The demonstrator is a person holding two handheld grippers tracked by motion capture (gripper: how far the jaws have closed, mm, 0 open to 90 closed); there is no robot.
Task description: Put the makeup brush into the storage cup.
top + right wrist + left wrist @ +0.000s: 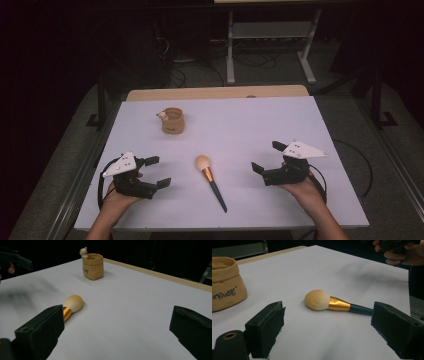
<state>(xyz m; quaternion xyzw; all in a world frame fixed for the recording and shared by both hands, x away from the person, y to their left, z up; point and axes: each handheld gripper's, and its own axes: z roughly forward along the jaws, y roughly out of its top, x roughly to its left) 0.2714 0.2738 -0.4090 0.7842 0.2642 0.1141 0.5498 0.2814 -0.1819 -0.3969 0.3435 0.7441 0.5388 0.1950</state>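
Lying flat: makeup brush [210,181], cream head, gold ferrule, black handle | both grippers' fingers apart

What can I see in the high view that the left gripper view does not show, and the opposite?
High view alone: both grippers, left and right, open, and the brush's whole dark handle. Left gripper view alone: the lettering on the tan pouch and its own black fingers close up. Both: brush, pouch and white table.

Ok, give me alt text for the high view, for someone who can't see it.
A makeup brush lies on a white table between two hand-held grippers, left gripper and right gripper, both open and empty. A small tan pouch-shaped holder stands farther back.
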